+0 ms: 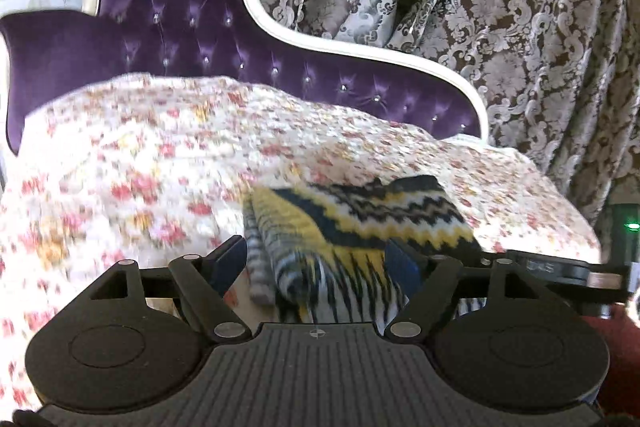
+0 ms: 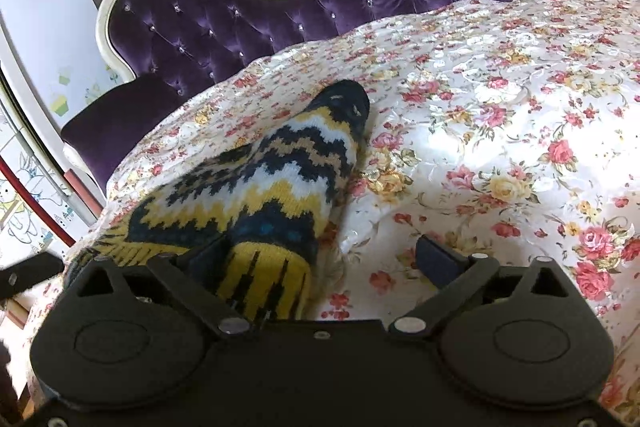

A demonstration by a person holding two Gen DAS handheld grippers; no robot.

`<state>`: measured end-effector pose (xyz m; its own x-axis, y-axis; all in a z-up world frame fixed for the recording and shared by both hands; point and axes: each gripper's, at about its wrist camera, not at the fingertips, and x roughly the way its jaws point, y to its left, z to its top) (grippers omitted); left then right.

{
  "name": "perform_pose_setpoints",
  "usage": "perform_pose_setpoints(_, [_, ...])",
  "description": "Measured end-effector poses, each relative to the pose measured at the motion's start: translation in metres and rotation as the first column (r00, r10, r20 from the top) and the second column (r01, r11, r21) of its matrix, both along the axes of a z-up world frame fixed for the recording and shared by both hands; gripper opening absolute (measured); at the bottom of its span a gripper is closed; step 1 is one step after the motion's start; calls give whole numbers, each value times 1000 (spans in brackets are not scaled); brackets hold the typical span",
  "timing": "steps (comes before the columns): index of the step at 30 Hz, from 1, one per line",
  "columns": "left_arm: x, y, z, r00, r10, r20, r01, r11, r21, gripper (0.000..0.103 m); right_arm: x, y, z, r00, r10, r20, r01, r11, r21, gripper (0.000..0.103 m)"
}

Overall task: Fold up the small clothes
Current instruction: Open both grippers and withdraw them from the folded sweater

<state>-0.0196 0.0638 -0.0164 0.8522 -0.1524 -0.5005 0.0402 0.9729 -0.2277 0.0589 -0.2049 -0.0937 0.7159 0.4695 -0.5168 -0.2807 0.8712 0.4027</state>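
Just in front of the purple headboard (image 2: 248, 15), your left gripper (image 1: 316, 259) and right gripper (image 2: 320, 259) both sit fingers apart around the zigzag knit (image 2: 256, 179), looks mid-fold, so next you'd pinch an edge and flip it over.

Right tongs (image 2: 320, 259) spread wide, zigzag knit garment (image 2: 256, 183) between them, on floral bedspread (image 2: 500, 115), purple headboard (image 2: 248, 11) behind

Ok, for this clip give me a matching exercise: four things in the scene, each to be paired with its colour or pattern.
Things:
1. knitted garment
2. bedspread
3. headboard padding
4. curtain

Descriptions:
A. purple, tufted with studs
B. yellow, navy and white zigzag
C. brown with pale damask scrolls
D. white with red and yellow roses

Pairs: 1-B, 2-D, 3-A, 4-C
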Motion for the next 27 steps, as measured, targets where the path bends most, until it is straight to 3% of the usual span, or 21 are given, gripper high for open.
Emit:
perform_pose_setpoints(6, [34,-16,-22,994,33,-104,-20,992,128,77,-8,-4,14,998,-29,52,30,999,-17,103])
perform_pose_setpoints(8, [42,-17,-34,989,54,-139,-32,987,156,87,-7,-5,20,996,-62,68,64,997,-33,103])
perform_pose_setpoints(9, [43,-14,-37,987,68,-146,-44,987,157,95,-6,-5,22,994,-81,74,84,995,-52,103])
perform_pose_setpoints(11, [45,-9,-40,983,89,-162,-66,987,147,100,-2,0,27,989,-114,90,124,986,-115,103])
perform_pose_setpoints(13, [46,-6,-38,980,88,-176,-65,989,131,101,4,8,31,986,-128,108,146,972,-184,103])
perform_pose_setpoints(16, [45,-5,-36,978,95,-186,-70,988,135,103,10,15,32,986,-110,129,136,968,-210,103])
perform_pose_setpoints(18, [45,-6,-36,977,96,-191,-70,988,139,103,14,22,31,989,-92,117,116,969,-218,103])
perform_pose_setpoints(22, [48,-6,-35,975,96,-199,-68,988,140,103,22,39,19,995,-61,85,85,944,-318,102])
perform_pose_setpoints(27, [50,-7,-35,974,98,-206,-68,987,149,103,27,37,9,997,-71,28,76,956,-285,102])
